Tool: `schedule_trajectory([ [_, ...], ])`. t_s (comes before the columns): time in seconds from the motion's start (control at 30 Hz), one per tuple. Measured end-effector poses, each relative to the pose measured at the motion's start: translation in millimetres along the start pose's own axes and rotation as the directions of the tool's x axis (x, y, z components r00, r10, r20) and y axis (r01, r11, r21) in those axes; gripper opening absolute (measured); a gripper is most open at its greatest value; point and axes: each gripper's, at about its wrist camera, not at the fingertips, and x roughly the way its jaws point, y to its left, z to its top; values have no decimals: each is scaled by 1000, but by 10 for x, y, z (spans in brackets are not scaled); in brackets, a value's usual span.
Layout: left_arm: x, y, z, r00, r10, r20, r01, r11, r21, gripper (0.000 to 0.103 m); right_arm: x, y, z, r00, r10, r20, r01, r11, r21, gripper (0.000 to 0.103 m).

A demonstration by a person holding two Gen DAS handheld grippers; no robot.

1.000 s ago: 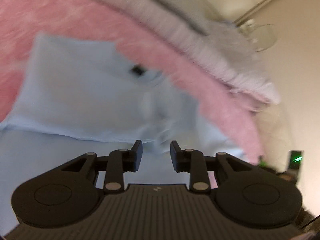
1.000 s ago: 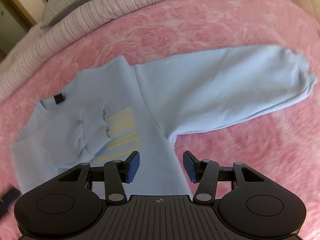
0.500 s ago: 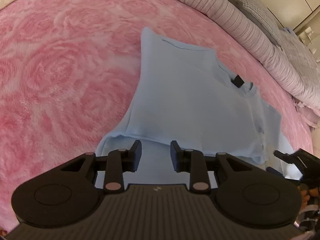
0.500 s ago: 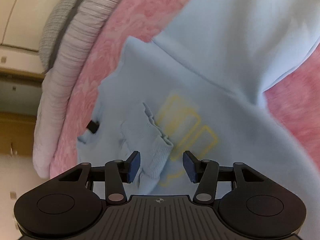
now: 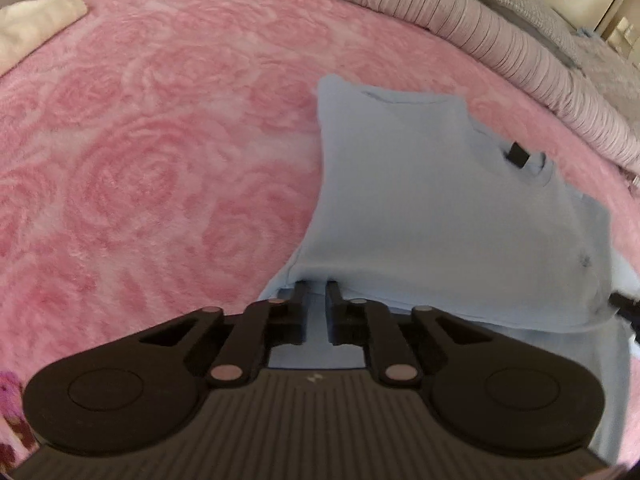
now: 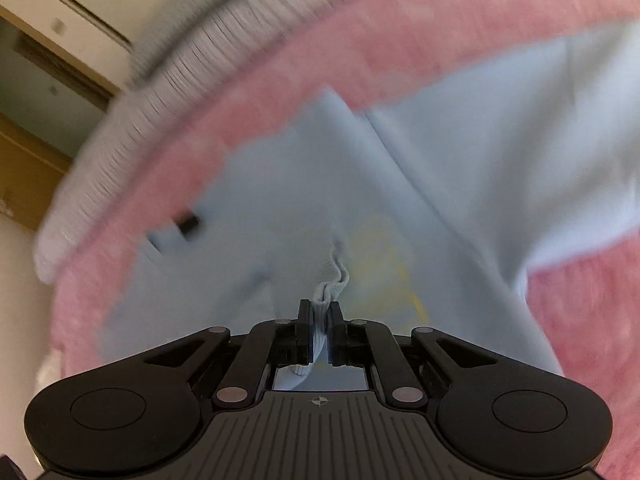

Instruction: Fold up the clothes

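While the light-blue sweatshirt [image 5: 432,216] lies spread on the pink rose-patterned blanket [image 5: 140,152], the left gripper [image 5: 317,292] sits low at its near folded edge, at about six o'clock in the left wrist view; its two fingers stand close together with only a narrow gap, and their tips disappear under the fold of blue cloth, so I cannot tell whether they pinch fabric or merely rest beneath it; the sweatshirt fills the field from about one to four o'clock, its collar with a small black tag [image 5: 519,155] near two o'clock, and a folded layer overlaps the body; a ribbed lilac bolster [image 5: 500,36] runs along the blanket's far side from twelve to two o'clock, and a cream cloth [image 5: 36,28] lies at ten o'clock; in the right wrist view, which is blurred, the right gripper [image 6: 319,320] is clenched on the ribbed cuff [image 6: 326,300] of a sleeve, the cuff squeezed between the pads at six o'clock and trailing down behind them; beyond it a faded yellow print [image 6: 384,252] shows on the chest just past centre, the black tag sits at nine o'clock, and the other sleeve [image 6: 540,160] stretches away toward three o'clock across the blanket.
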Motion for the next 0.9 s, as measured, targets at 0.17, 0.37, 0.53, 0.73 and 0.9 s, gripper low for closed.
schedule_trajectory([
  [0.17,-62,-43,20,998,48,-35,-45,996,75,7,-20,-11,-37,999,-41,1,41,999,-23,10],
  [0.37,-384,-324,58,996,88,-6,-85,980,182,16,-307,-153,46,996,-92,9,92,995,-34,19],
  [0.53,-146,-637,-54,994,88,-61,-69,963,261,26,-561,-583,109,994,-108,-13,109,993,43,19],
  [0.73,36,-975,-159,987,130,-93,-100,955,280,26,-1067,-1486,338,987,-139,76,108,941,319,21],
  [0.9,-178,-1249,-167,995,55,-85,-33,970,239,27,-1512,-2269,527,964,-183,193,56,849,526,43],
])
